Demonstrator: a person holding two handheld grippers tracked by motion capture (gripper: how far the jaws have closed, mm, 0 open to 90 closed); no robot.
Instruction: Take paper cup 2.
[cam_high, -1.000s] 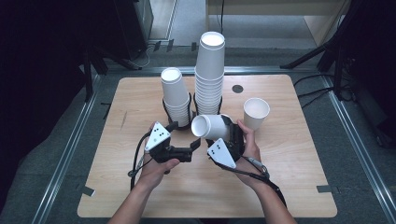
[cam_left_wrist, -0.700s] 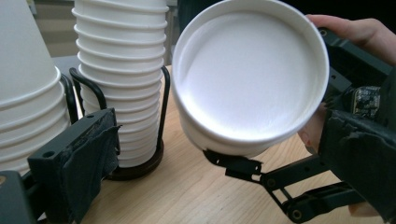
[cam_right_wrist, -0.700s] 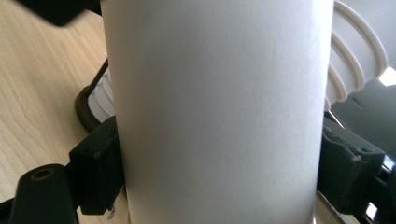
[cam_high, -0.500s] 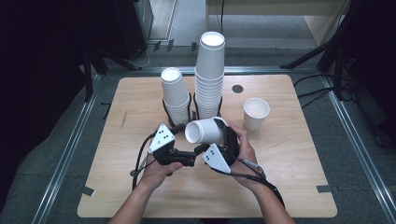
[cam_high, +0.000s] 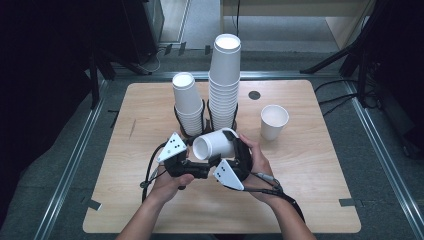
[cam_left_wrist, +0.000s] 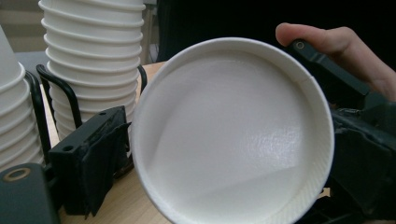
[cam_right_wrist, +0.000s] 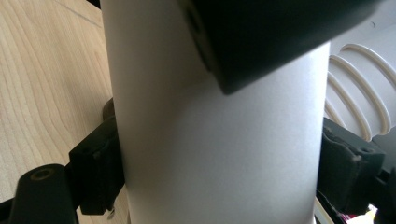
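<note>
Sideways, right hand-held gripper (cam_high: 227, 150) pinches paper cup (cam_high: 216, 145) across its wall; left hand-held gripper (cam_high: 197, 162), jaws just closing, straddles cup's rim without pressing.

Right tool (cam_high: 227, 150) clamped tight, hand behind it; left tool (cam_high: 192, 162) jaws apart but just been closing.

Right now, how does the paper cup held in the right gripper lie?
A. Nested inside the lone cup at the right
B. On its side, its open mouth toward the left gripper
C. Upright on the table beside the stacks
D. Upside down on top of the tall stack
B: the right gripper clamps the paper cup sideways, and the left gripper view looks straight into its open mouth.
</note>
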